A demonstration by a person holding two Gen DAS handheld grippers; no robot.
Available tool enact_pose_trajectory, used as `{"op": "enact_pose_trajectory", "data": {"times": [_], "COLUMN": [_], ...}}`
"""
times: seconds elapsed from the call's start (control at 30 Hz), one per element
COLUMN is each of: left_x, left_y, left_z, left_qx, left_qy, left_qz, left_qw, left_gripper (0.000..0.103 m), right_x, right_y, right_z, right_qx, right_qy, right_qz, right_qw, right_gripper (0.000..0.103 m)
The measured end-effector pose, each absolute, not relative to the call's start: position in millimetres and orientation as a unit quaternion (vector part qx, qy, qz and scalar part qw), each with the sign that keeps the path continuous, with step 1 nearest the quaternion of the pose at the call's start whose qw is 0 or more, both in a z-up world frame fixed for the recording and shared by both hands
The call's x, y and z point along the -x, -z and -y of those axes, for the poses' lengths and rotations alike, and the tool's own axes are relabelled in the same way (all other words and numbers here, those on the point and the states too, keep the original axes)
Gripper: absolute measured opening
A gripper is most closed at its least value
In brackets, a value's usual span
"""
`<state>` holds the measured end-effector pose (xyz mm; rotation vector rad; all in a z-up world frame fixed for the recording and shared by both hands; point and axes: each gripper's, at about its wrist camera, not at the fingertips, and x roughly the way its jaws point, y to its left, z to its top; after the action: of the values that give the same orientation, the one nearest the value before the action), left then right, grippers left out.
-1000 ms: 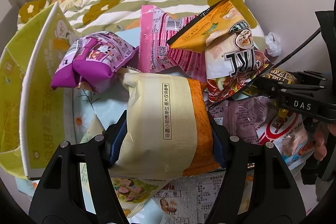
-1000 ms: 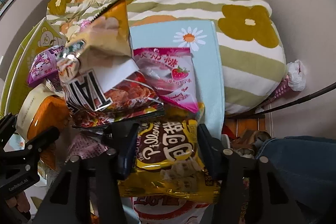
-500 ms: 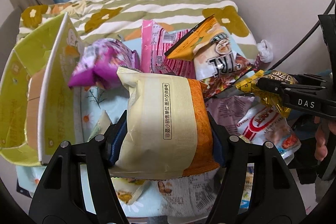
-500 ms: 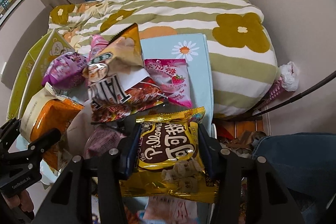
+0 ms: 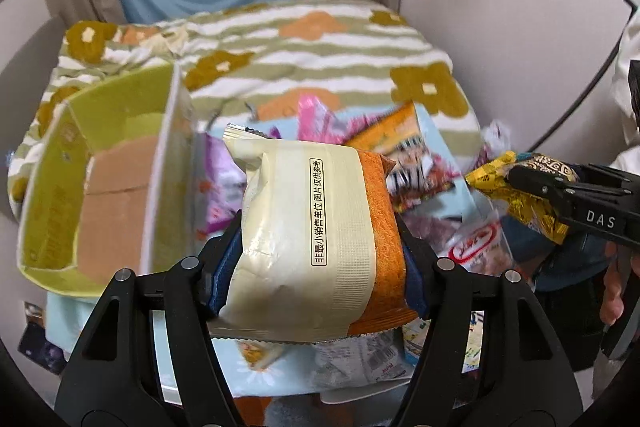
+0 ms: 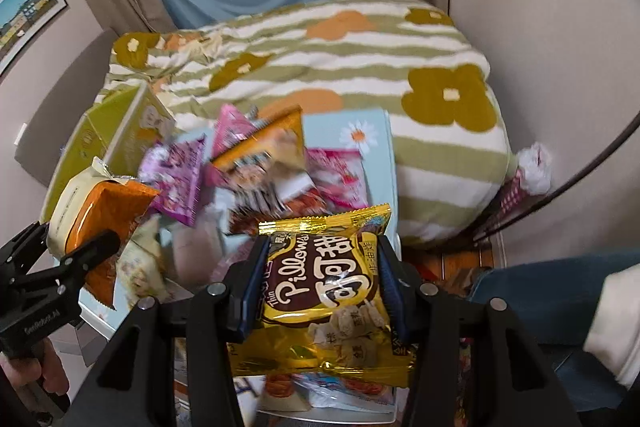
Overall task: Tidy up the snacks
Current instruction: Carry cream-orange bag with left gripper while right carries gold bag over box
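My left gripper [image 5: 324, 267] is shut on a cream and orange snack bag [image 5: 316, 227], held up above the snack pile. From the right wrist view the same cream and orange bag [image 6: 100, 203] shows at the left, clamped in the left gripper [image 6: 68, 251]. My right gripper [image 6: 320, 287] is shut on a gold Pillows snack bag [image 6: 328, 291], also lifted clear of the pile. In the left wrist view that gold bag [image 5: 516, 191] sticks out of the right gripper [image 5: 532, 183] at the right edge. An open green cardboard box [image 5: 100, 187] stands left of the pile.
Loose snack packets, among them a purple bag [image 6: 176, 183], a pink bag [image 6: 232, 131] and an orange and white bag [image 6: 264, 155], lie on a light blue tray [image 6: 380, 163]. A striped flowered blanket [image 6: 320, 59] lies behind. A wall stands to the right.
Both grippers have risen with their bags, so the pile looks smaller and farther below. More of the green box's inside and of the curtains behind has come into view.
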<state>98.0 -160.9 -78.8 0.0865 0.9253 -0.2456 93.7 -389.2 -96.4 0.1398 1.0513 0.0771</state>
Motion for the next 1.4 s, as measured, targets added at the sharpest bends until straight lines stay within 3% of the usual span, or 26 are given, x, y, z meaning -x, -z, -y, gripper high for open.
{"op": "enact_pose_trajectory", "data": {"times": [0.6, 0.8, 1.07, 1.1, 1.13, 1.17, 1.2, 1.4], "left_x": [-173, -226, -282, -285, -287, -289, -289, -272], "left_y": [21, 41, 93, 99, 103, 106, 108, 104], "left_z": [-39, -106, -129, -128, -128, -129, -128, -133], "left_qx": [0.001, 0.000, -0.013, -0.012, -0.012, -0.015, -0.018, -0.025], "left_qy": [0.052, 0.045, 0.067, 0.069, 0.067, 0.065, 0.059, 0.038], "left_qz": [-0.390, -0.406, -0.453, -0.456, -0.458, -0.459, -0.456, -0.450], "left_qw": [0.919, 0.913, 0.889, 0.887, 0.886, 0.886, 0.888, 0.892], "left_gripper": [0.065, 0.065, 0.066, 0.067, 0.075, 0.092, 0.100, 0.103], "right_x": [-173, -222, -270, -272, -276, -278, -279, -283], "right_y": [21, 30, 63, 66, 71, 74, 77, 89], "right_z": [203, 123, 62, 59, 55, 53, 53, 54], "right_qx": [-0.062, -0.077, -0.090, -0.089, -0.086, -0.085, -0.084, -0.082], "right_qy": [-0.116, -0.134, -0.127, -0.126, -0.123, -0.121, -0.120, -0.125], "right_qz": [-0.409, -0.407, -0.428, -0.431, -0.438, -0.442, -0.445, -0.463], "right_qw": [0.903, 0.900, 0.890, 0.889, 0.886, 0.885, 0.883, 0.874], "right_gripper": [0.047, 0.047, 0.047, 0.047, 0.047, 0.047, 0.047, 0.047]}}
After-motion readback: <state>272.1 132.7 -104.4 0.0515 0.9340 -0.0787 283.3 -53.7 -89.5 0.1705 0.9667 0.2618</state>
